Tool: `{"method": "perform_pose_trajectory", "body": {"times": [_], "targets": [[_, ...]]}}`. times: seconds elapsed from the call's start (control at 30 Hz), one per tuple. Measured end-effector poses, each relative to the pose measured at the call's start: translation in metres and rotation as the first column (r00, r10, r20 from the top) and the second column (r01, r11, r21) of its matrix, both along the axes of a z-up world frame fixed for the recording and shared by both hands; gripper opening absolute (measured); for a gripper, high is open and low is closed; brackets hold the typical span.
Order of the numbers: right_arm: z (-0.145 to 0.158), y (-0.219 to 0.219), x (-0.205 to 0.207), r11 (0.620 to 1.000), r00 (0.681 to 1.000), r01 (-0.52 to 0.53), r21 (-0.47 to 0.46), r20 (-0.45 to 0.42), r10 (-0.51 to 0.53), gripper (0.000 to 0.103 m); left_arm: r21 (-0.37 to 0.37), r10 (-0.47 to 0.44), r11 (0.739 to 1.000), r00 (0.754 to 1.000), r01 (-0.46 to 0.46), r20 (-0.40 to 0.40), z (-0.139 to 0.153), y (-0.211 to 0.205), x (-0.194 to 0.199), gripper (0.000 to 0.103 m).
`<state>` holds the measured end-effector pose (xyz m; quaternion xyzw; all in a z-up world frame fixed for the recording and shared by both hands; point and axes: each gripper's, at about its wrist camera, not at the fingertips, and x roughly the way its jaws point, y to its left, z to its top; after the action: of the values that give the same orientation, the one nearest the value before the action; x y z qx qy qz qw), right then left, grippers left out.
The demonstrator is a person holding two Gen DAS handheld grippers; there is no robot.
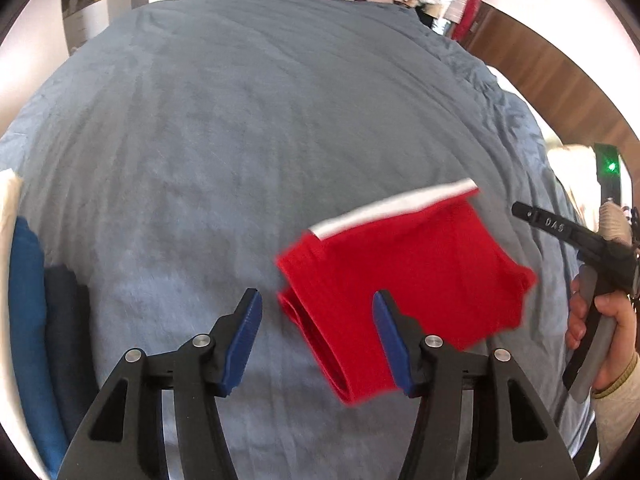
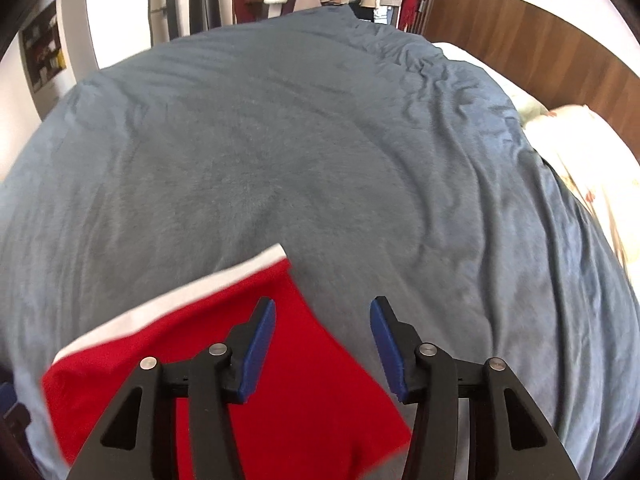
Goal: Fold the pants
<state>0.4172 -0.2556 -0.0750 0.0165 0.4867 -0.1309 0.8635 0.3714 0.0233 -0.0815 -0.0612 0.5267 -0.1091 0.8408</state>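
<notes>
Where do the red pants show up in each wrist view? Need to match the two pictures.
Left wrist view: red pants, folded, lower right of centre on the grey-blue bed cover, just beyond the open left gripper.
Right wrist view: red pants, lower left, partly behind the open right gripper.
Shared landmark: the white waistband along the pants' far edge, also in the right view.
</notes>
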Motion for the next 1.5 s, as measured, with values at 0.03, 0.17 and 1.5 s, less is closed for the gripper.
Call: {"method": "perform_pose_trajectory", "body": {"times": [0.03,0.17,1.5], "targets": [[0.003,-0.004,-0.007,1.000,1.000,-0.002,0.013,0.003,0.002,0.049,0.008,-0.008,1.000,1.000,0.008,-0.005,0.000,-0.004,-0.008,0.056],[0.012,-0.016,-0.036,0.999,1.000,-0.007,0.034,-0.005,0.007,0.049,-0.018,-0.027,0.999,0.999,0.026,-0.046,-0.004,-0.015,-0.029,0.056],[-0.043,-0.010,-0.099,0.955,0.984,-0.088,0.282,-0.123,0.127,0.023,-0.170,-0.092,0.983,0.987,0.069,-0.130,-0.050,-0.033,-0.034,0.018]]}}
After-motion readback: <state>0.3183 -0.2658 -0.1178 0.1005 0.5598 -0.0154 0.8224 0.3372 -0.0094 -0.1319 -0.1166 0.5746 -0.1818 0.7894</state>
